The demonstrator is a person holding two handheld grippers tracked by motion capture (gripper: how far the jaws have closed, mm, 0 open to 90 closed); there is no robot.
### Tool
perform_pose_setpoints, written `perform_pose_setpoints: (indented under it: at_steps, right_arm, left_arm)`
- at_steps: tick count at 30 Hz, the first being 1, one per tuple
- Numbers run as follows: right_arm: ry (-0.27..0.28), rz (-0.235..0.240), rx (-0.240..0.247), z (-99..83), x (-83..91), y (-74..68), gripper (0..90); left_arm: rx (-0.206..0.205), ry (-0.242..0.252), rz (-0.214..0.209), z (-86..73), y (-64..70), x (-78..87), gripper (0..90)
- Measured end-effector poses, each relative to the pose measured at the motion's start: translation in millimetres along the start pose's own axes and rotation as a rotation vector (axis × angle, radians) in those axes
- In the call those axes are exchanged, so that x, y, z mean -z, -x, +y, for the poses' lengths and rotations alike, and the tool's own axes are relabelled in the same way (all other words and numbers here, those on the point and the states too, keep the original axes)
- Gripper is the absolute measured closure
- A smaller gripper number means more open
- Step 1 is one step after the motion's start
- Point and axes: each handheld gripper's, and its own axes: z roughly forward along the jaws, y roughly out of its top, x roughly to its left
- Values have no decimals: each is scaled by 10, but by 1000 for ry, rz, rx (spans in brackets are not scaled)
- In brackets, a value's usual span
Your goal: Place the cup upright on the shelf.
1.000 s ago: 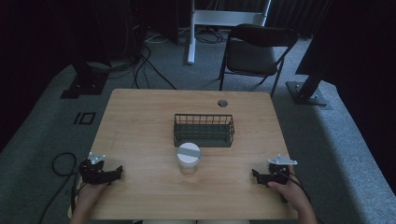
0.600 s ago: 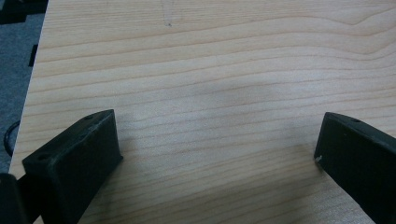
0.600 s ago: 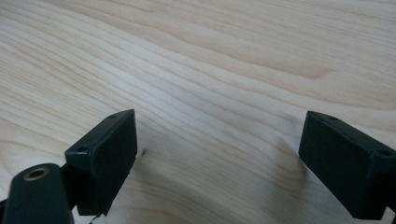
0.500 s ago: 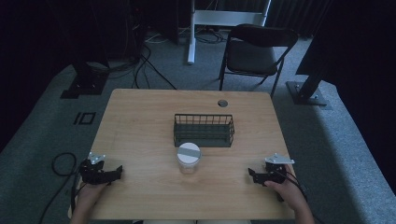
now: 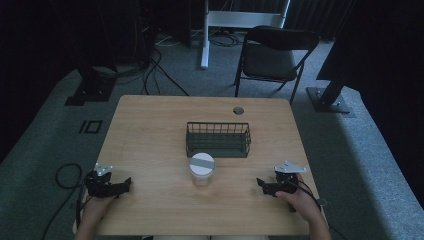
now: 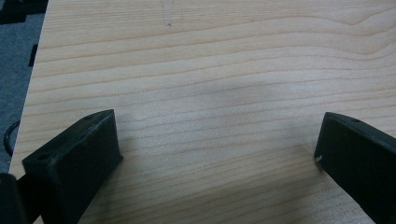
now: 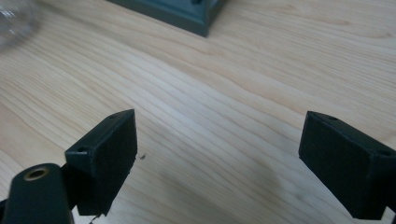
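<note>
A clear jar with a white lid (image 5: 202, 168) stands near the middle of the wooden table (image 5: 150, 140), just in front of a dark wire basket (image 5: 218, 139). My left gripper (image 5: 125, 184) rests at the table's front left, open, with bare wood between its jaws (image 6: 219, 154). My right gripper (image 5: 261, 185) sits at the front right, open, jaws pointing left toward the jar. In the right gripper view my right gripper (image 7: 219, 154) is over bare wood, with the basket's corner (image 7: 187, 16) ahead and the jar's glass (image 7: 14, 18) at the upper left.
A small round grommet (image 5: 238, 110) sits in the table's far edge. Behind the table stand a black folding chair (image 5: 272, 52) and a white desk frame (image 5: 240, 20). Cables (image 5: 65, 175) lie on the grey carpet at left.
My right gripper has slid a little to the left, toward the jar. The left gripper, jar and basket have not moved.
</note>
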Motion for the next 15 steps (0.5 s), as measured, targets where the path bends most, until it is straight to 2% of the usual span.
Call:
perform_pose_setpoints:
  at_steps: [1,10,15]
  right_arm:
    - [1,4,14,4,-9,-13,114]
    - [9,42,34,53,-111,-155,114]
    - [9,65,66,109,-171,-251,114]
  left_arm:
    - [0,0,0,0,0,0,2]
    - [0,0,0,0,0,0,2]
    - [0,0,0,0,0,0,2]
